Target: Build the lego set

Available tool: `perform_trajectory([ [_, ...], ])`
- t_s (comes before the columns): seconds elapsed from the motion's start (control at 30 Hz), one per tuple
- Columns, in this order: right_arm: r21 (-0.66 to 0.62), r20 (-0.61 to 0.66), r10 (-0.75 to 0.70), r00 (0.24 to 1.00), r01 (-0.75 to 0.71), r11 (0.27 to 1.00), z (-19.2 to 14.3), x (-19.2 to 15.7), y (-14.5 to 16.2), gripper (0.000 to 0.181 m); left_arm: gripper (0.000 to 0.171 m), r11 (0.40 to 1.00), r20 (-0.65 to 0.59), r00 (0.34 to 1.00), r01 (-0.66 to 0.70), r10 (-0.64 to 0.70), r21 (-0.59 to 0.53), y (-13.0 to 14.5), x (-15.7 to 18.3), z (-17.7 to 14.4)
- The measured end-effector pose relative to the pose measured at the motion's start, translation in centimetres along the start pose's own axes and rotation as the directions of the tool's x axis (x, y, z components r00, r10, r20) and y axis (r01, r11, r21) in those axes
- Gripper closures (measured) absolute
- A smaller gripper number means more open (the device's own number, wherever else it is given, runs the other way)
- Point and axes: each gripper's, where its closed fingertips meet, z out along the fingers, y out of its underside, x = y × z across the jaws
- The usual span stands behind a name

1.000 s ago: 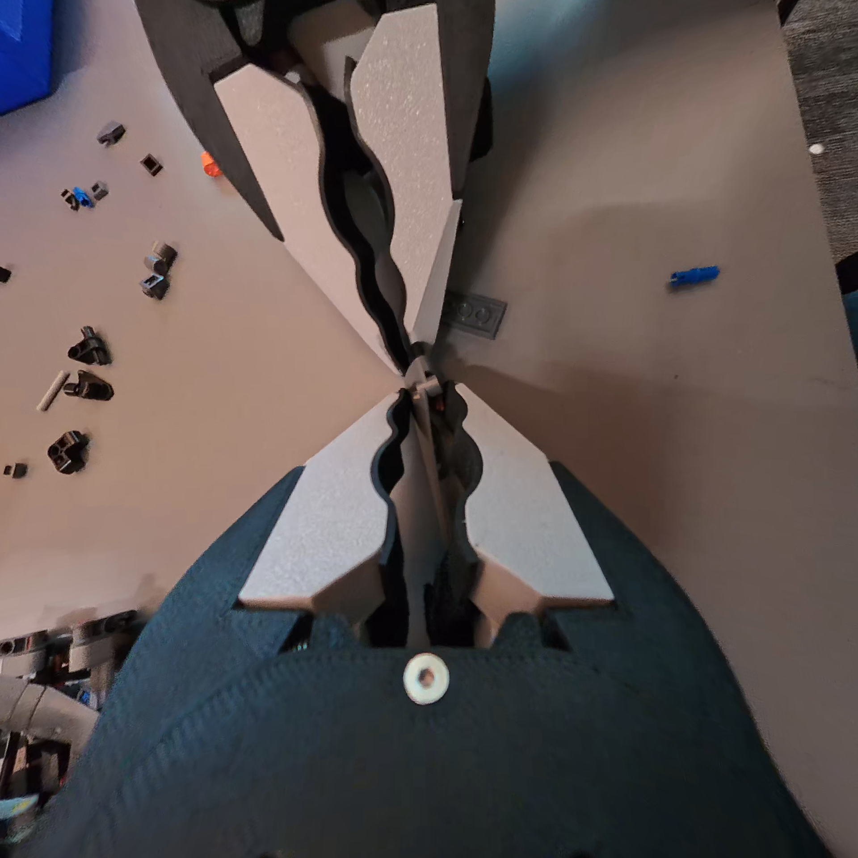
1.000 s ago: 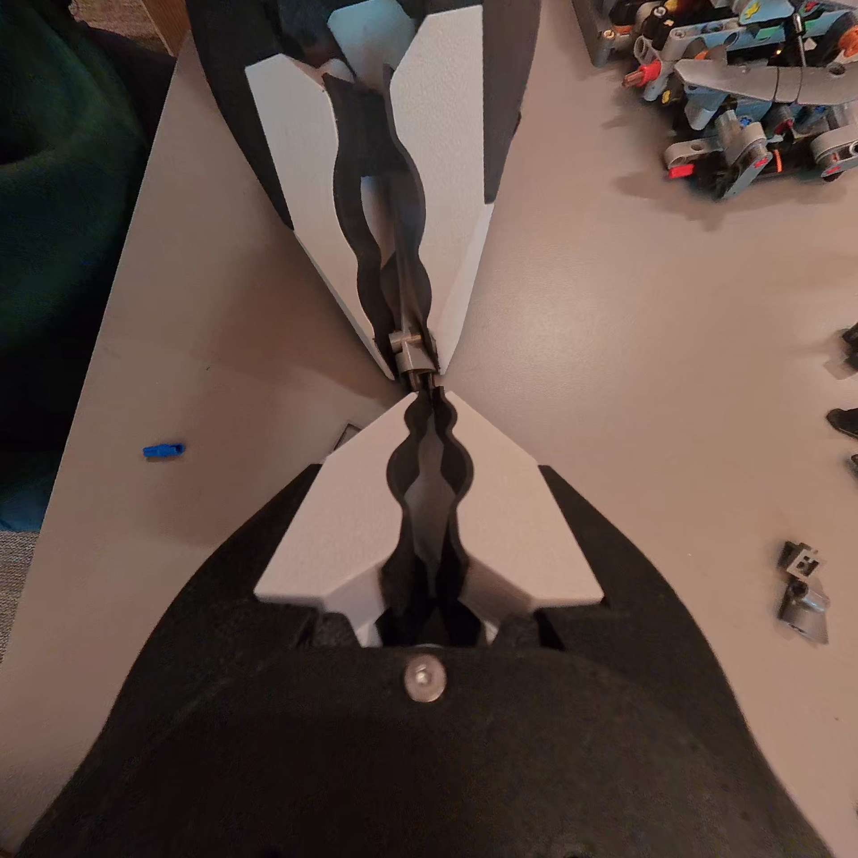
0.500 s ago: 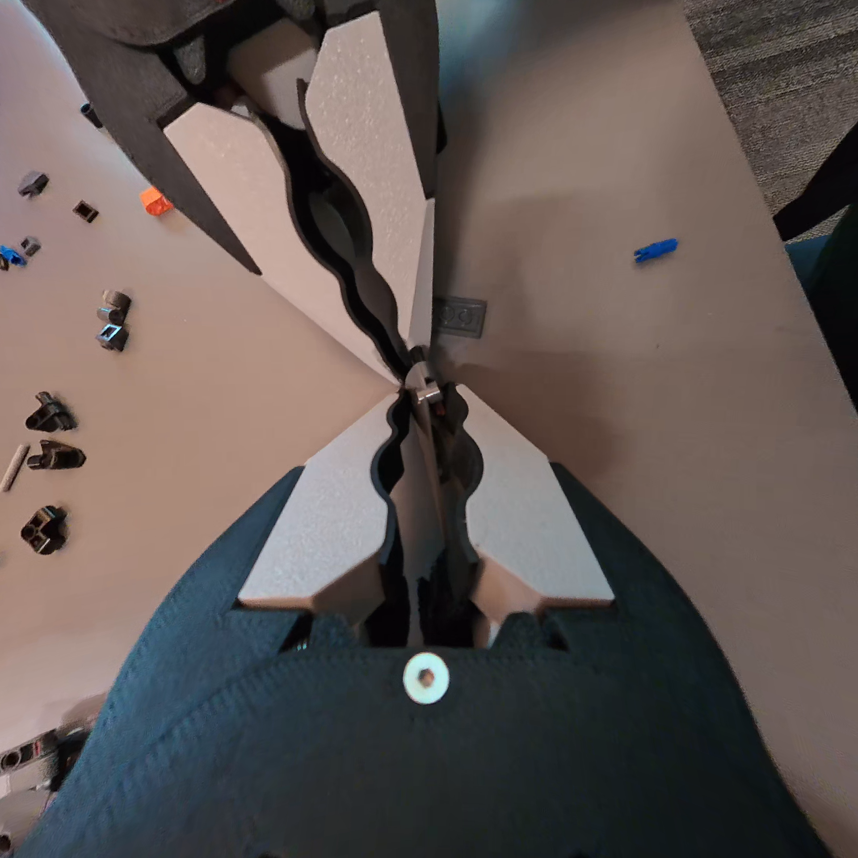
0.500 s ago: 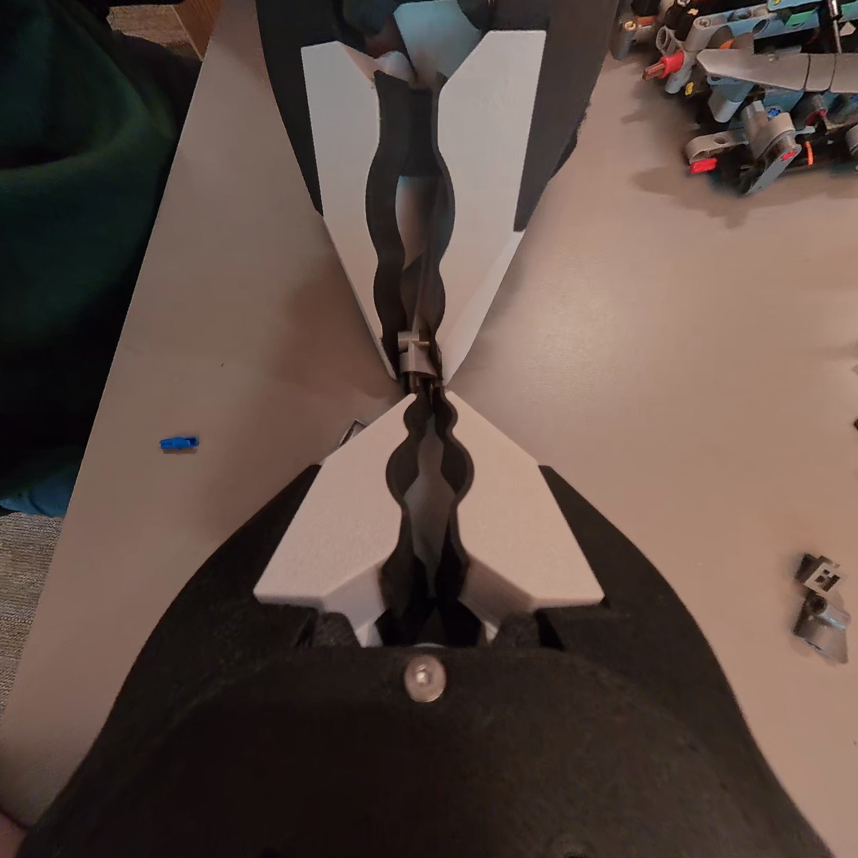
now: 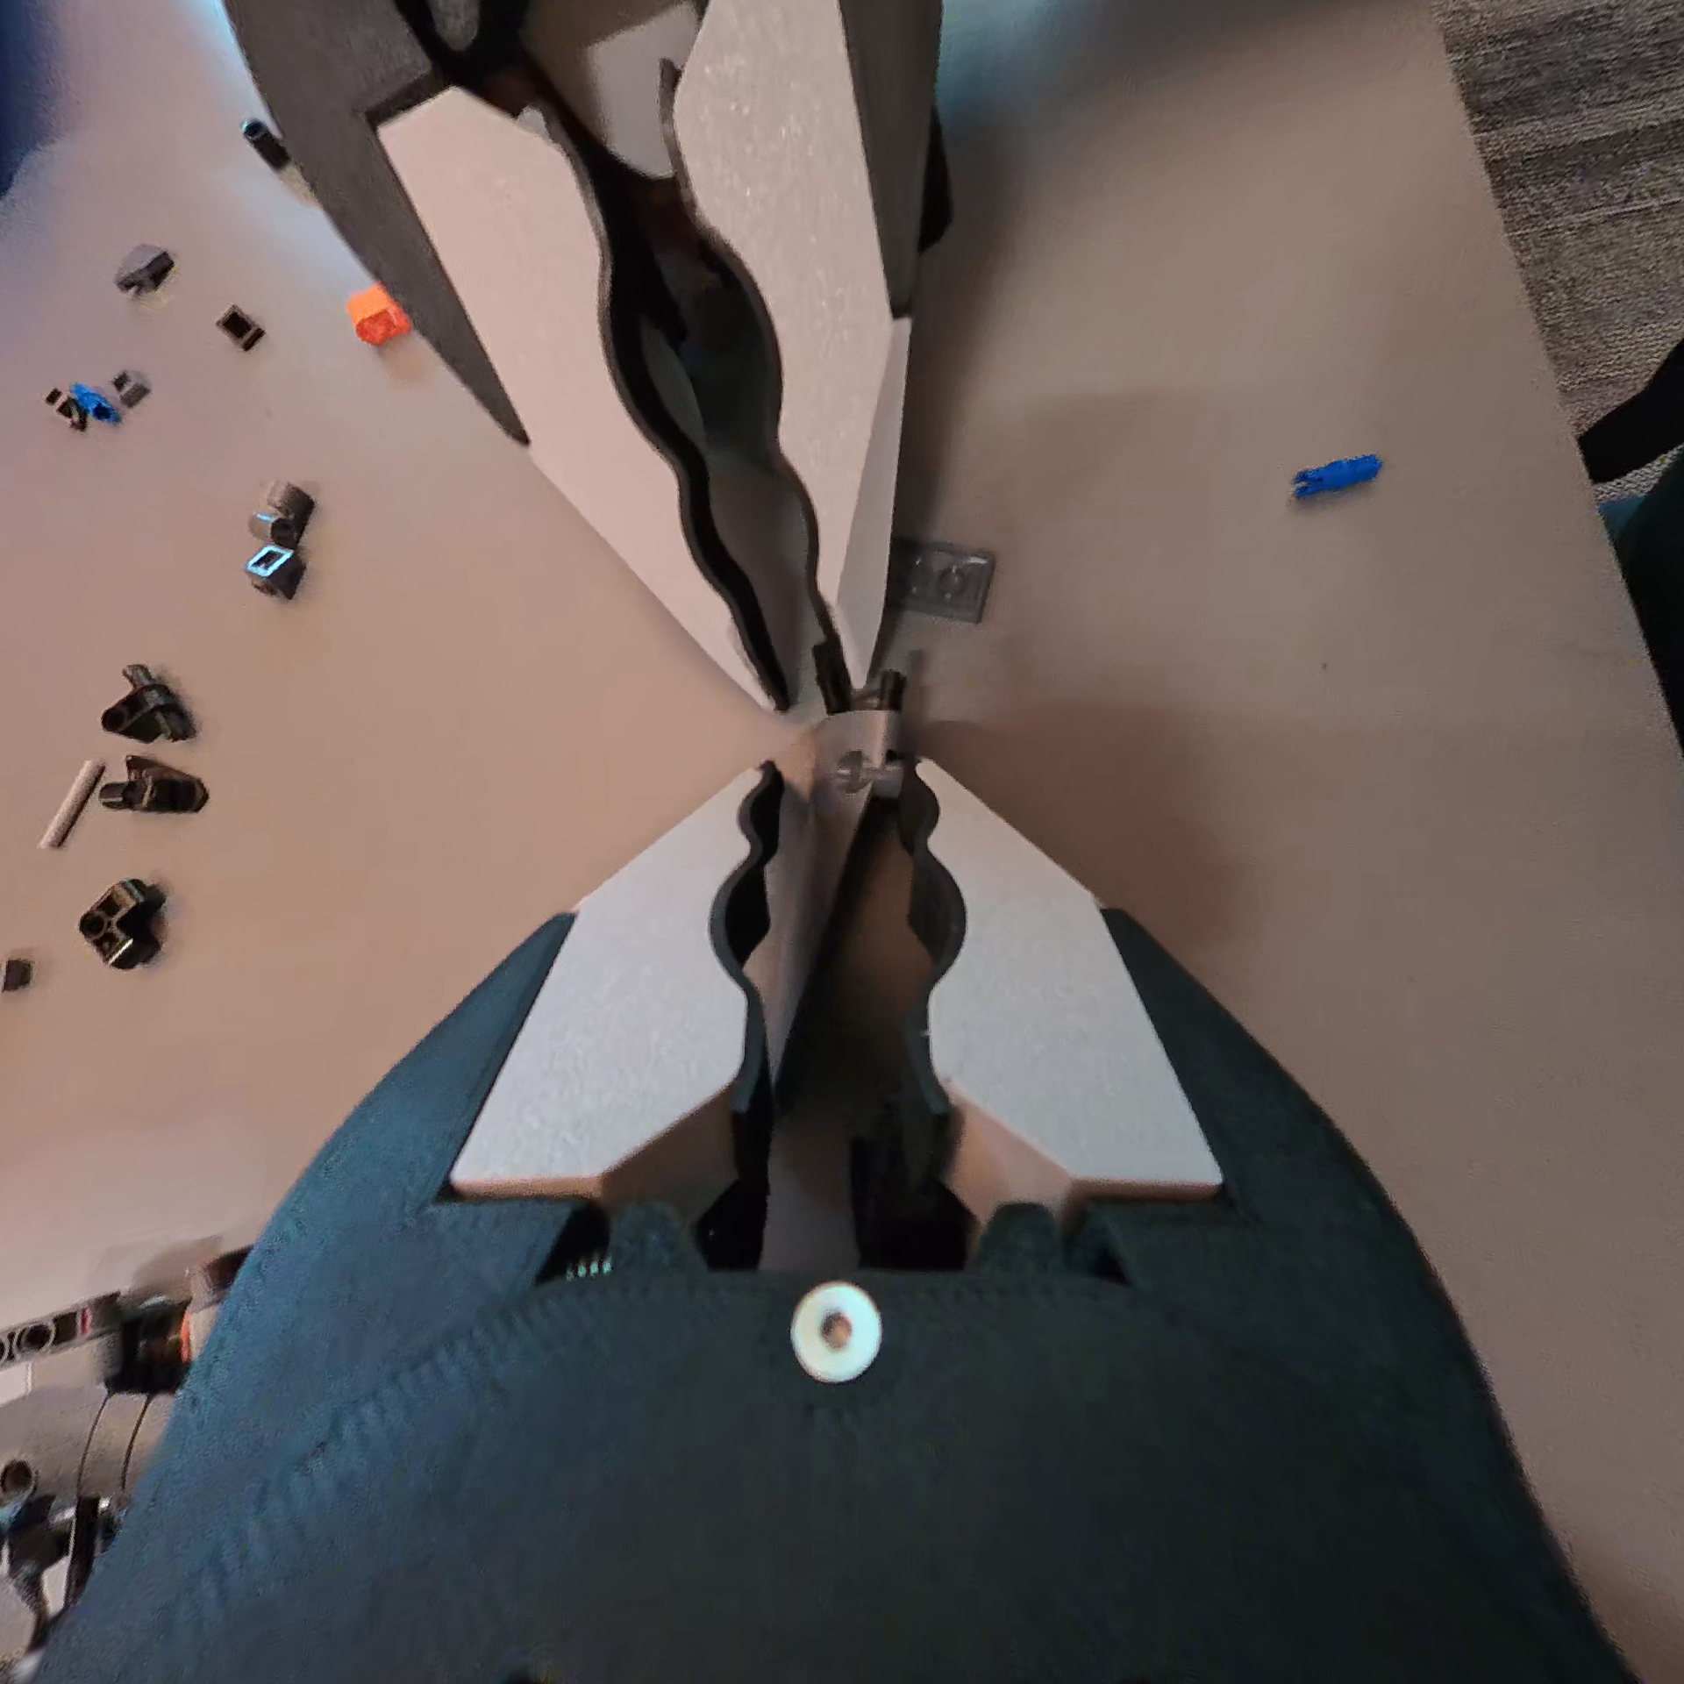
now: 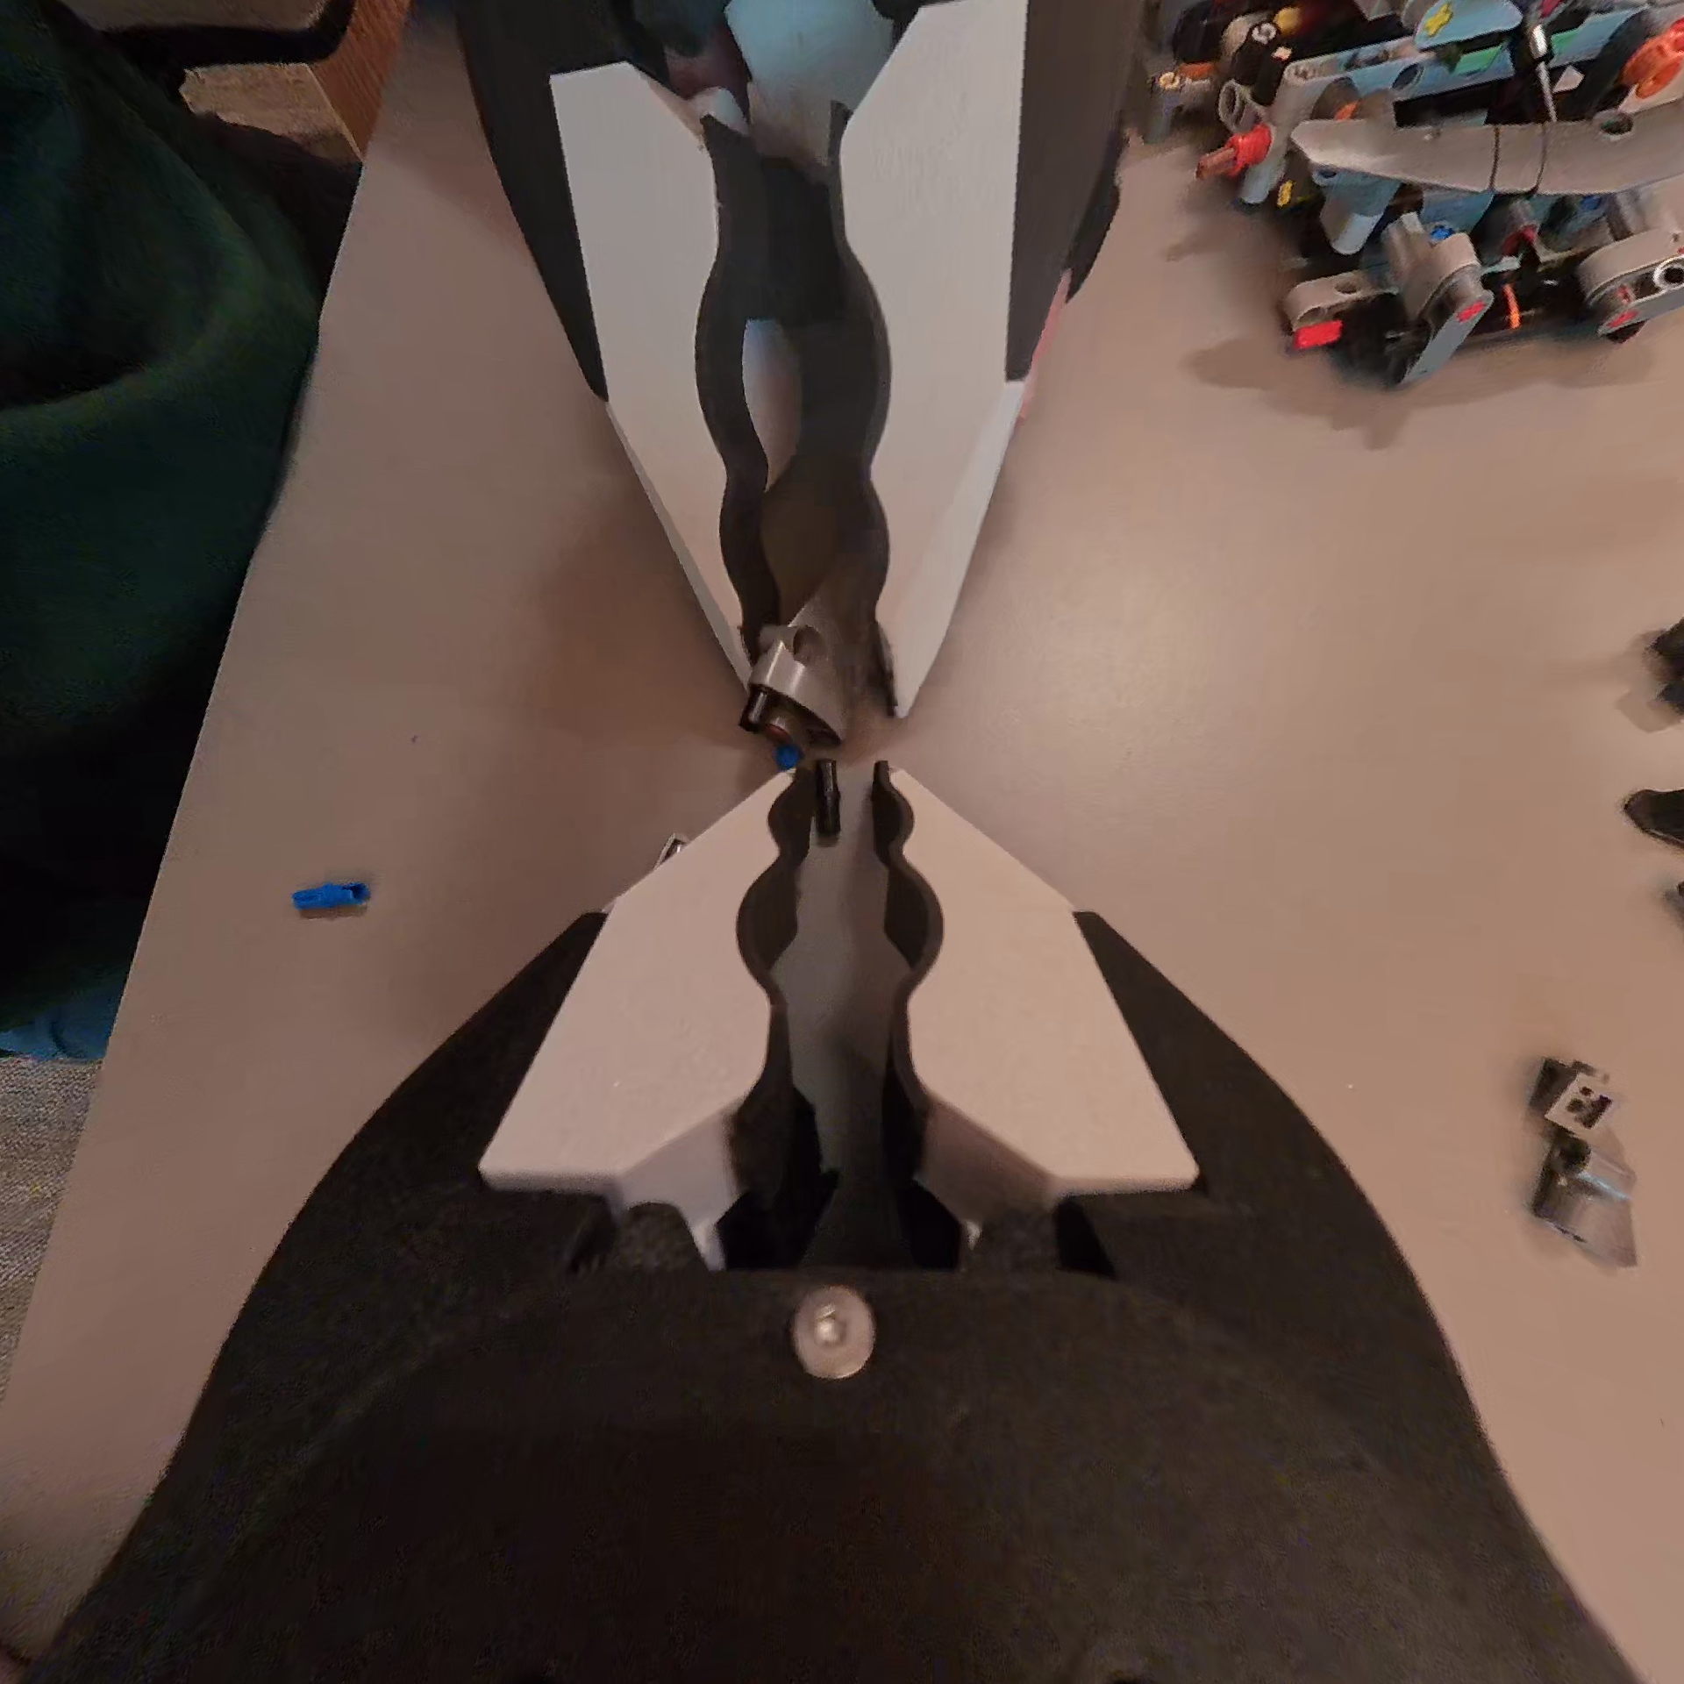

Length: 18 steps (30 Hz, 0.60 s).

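In the left wrist view, my left gripper (image 5: 847, 775) is shut on a small grey connector (image 5: 857, 765) above the table. My right gripper (image 5: 834, 679) comes in from the top and meets it tip to tip. In the right wrist view, my right gripper (image 6: 838, 775) holds a short black pin (image 6: 826, 795) between its tips, with the jaws only narrowly apart. Just beyond it, the left gripper (image 6: 816, 683) holds the grey connector (image 6: 791, 682), tilted, with a blue bit (image 6: 785, 754) at its near end. A small gap separates pin and connector.
A blue pin (image 5: 1335, 476) and a grey plate (image 5: 943, 592) lie on the beige table (image 5: 1185, 911). Loose black parts (image 5: 146, 715) and an orange piece (image 5: 376, 316) lie to the left. The partly built model (image 6: 1458, 182) stands far right. Grey parts (image 6: 1581, 1157) lie near right; dark green cloth (image 6: 137, 456) lies past the table's left edge. Left and right tips are no more than a few centimetres apart.
The pin and the grey connector were pressed together tip to tip; now they stand slightly apart. The connector has turned in the left gripper. Both grippers' jaws show a little more gap.
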Motion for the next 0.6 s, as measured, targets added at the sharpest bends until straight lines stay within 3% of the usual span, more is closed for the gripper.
perform_trajectory([
  [0.33,-0.022,-0.007,-0.041,0.999,0.041,0.999,-0.6,-0.4,0.9,0.168,0.155,1.000,-0.019,1.000,-0.012,0.012,-0.005,0.3,0.2,-0.2],
  [0.47,-0.030,0.017,-0.074,0.997,0.074,0.997,-0.1,-1.0,0.5,0.181,0.161,1.000,-0.033,0.999,0.006,-0.006,0.007,0.5,0.1,-0.2],
  [0.6,-0.044,0.005,-0.092,0.996,0.092,0.995,0.0,-1.2,0.5,0.181,0.161,1.000,-0.022,1.000,-0.011,0.011,-0.020,0.9,0.3,-0.6],
])
